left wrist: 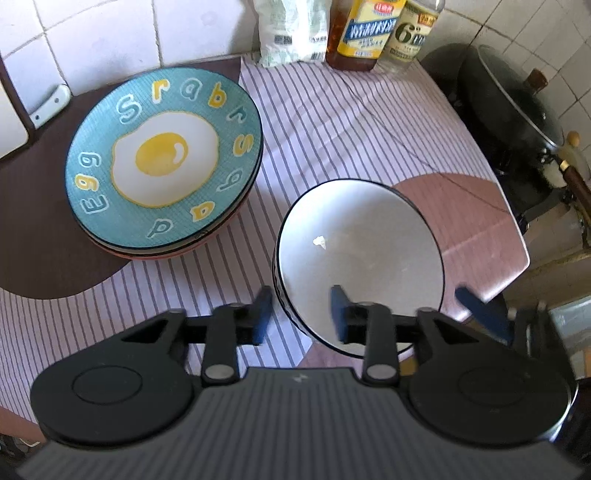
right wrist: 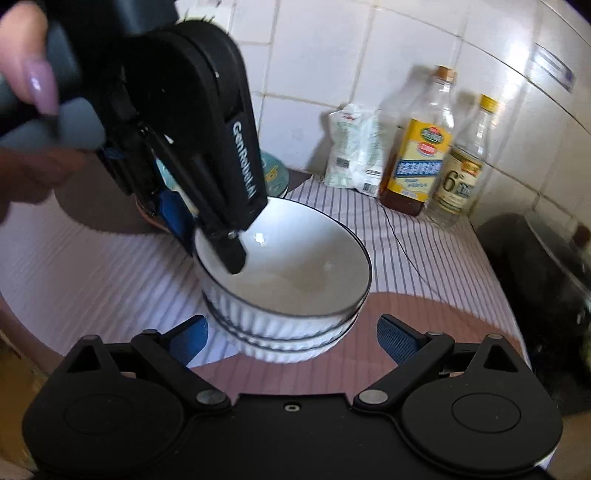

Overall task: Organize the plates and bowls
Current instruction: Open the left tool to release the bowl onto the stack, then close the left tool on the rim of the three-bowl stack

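A white ribbed bowl with a dark rim (left wrist: 360, 258) (right wrist: 291, 273) sits nested on another white bowl (right wrist: 295, 343) on the striped cloth. My left gripper (left wrist: 301, 314) (right wrist: 210, 236) straddles the top bowl's near-left rim, one finger inside and one outside, with a gap still showing at the pads. A stack of plates, topped by a teal fried-egg plate (left wrist: 164, 158), lies to the left. My right gripper (right wrist: 291, 336) is open and empty, just in front of the bowl stack.
A white bag (left wrist: 291, 33) (right wrist: 354, 147) and two oil bottles (left wrist: 369, 33) (right wrist: 421, 147) stand by the tiled wall. A black wok with lid (left wrist: 517, 122) sits off the table's right edge (left wrist: 517, 236).
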Demonstrator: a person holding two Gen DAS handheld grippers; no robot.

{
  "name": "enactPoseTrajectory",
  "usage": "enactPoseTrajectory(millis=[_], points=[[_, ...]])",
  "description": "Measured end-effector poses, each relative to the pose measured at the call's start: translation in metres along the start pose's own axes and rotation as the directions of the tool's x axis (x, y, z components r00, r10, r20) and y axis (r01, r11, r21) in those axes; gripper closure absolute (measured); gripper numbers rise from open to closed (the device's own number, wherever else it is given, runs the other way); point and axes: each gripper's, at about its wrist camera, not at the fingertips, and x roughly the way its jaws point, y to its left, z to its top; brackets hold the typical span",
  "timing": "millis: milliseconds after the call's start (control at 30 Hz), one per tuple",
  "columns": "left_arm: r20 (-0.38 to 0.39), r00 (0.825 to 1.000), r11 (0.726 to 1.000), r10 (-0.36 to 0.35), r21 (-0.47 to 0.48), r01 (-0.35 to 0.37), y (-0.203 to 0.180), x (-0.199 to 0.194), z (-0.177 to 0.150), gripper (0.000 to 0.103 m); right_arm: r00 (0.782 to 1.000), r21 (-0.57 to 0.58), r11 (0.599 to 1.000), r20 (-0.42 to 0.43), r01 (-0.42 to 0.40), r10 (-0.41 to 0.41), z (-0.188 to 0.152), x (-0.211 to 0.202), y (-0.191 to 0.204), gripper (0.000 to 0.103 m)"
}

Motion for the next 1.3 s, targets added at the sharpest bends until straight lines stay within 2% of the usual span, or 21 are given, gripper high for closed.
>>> enactPoseTrajectory(millis=[133,233,367,433,500,600,700,800,933,1067,1167,1233,1267,1300], points=[[0.04,0.999,1.0,0.016,-0.003,-0.016,0.001,-0.016,-0.007,0.065,0.985,0.062,0.984,0.05,-0.17,0.167,-0.013,-0.02,-0.005,0.002],[0.064,0.998,1.0,-0.011,-0.025,0.013,0.006,-0.029,-0.013,0.064,0.983,0.086,0.98,0.06,-0.181,0.176,-0.018,-0.026,-0.007,0.002],[0.135,0.99,0.996,-0.05,-0.06,0.059,0.014,-0.049,-0.027,0.062,0.975,0.149,0.966,0.109,-0.21,0.195,-0.024,-0.036,-0.016,0.002],[0.162,0.985,0.997,-0.058,-0.045,0.066,0.016,-0.056,-0.035,0.061,0.977,0.174,0.968,0.15,-0.18,0.154,-0.024,-0.044,-0.021,0.003],[0.173,0.985,1.0,-0.026,-0.008,0.028,0.016,-0.056,-0.045,0.06,0.979,0.199,0.973,0.187,-0.117,0.079,-0.025,-0.05,-0.025,0.002],[0.188,0.982,0.999,-0.028,-0.011,0.031,0.022,-0.054,-0.055,0.06,0.979,0.188,0.98,0.201,-0.06,0.021,-0.028,-0.054,-0.029,0.002],[0.203,0.977,0.996,-0.066,-0.037,0.075,0.029,-0.051,-0.065,0.06,0.982,0.139,0.989,0.184,-0.058,0.031,-0.033,-0.05,-0.029,0.002],[0.227,0.969,0.991,-0.101,-0.067,0.119,0.034,-0.045,-0.074,0.059,0.986,0.132,0.986,0.147,-0.097,0.077,-0.05,-0.042,-0.03,0.002],[0.283,0.956,0.99,-0.082,-0.089,0.111,0.039,-0.044,-0.077,0.047,0.992,0.099,0.988,0.049,-0.119,0.114,-0.072,-0.019,-0.027,0.002],[0.293,0.941,0.976,-0.168,-0.083,0.2,0.047,-0.043,-0.07,0.044,0.988,0.1,0.983,0.029,-0.154,0.152,-0.076,-0.001,-0.027,0.002],[0.311,0.923,0.956,-0.228,-0.106,0.272,0.054,-0.037,-0.062,0.042,0.984,0.109,0.979,0.061,-0.172,0.166,-0.073,0.011,-0.025,0.002],[0.324,0.913,0.943,-0.247,-0.135,0.303,0.057,-0.029,-0.058,0.042,0.983,0.103,0.984,0.129,-0.144,0.131,-0.069,0.014,-0.019,0.002],[0.32,0.914,0.939,-0.25,-0.151,0.31,0.058,-0.021,-0.054,0.042,0.98,0.105,0.984,0.151,-0.145,0.128,-0.067,0.017,-0.016,0.002],[0.3,0.923,0.94,-0.24,-0.167,0.299,0.06,-0.012,-0.05,0.042,0.978,0.112,0.982,0.161,-0.151,0.132,-0.066,0.021,-0.014,0.002]])
